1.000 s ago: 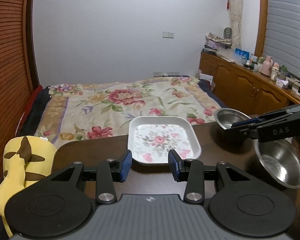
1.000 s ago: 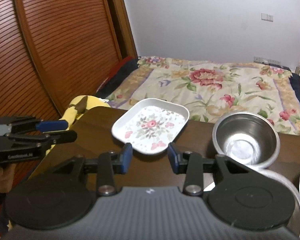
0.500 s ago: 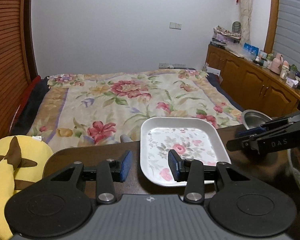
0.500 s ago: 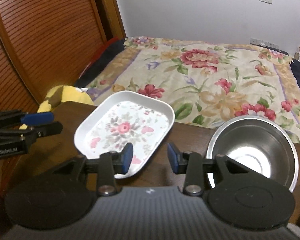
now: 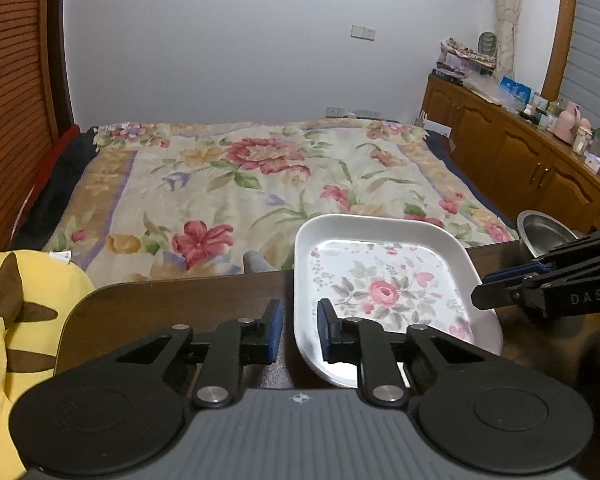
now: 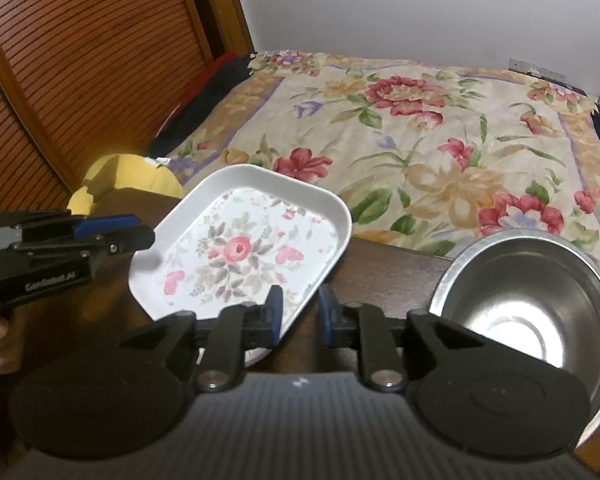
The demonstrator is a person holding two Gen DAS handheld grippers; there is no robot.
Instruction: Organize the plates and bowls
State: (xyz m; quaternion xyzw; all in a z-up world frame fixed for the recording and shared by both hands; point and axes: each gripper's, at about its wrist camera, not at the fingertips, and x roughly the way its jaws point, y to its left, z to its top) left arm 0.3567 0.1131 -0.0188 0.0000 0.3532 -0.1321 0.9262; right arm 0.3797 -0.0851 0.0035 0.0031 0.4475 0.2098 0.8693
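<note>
A white rectangular plate with a rose print [image 5: 384, 284] [image 6: 244, 252] lies on the dark wooden table [image 5: 172, 304]. My left gripper [image 5: 299, 332] is open, its jaws straddling the plate's left rim near the front corner. My right gripper [image 6: 299, 316] is open, its jaws straddling the plate's right rim. A steel bowl [image 6: 532, 292] sits to the right of the plate; it also shows in the left wrist view [image 5: 546, 234] behind the right gripper. Neither gripper holds anything.
A bed with a floral quilt [image 5: 260, 176] lies just beyond the table's far edge. A yellow plush cushion [image 5: 16, 312] sits off the table's left side. A wooden sideboard with small items [image 5: 532, 160] runs along the right wall. A louvred wooden door [image 6: 72, 60] stands at left.
Both grippers have moved forward and closed in on the plate from either side; each now has its open jaws around a rim. The plate has stayed on the table.
</note>
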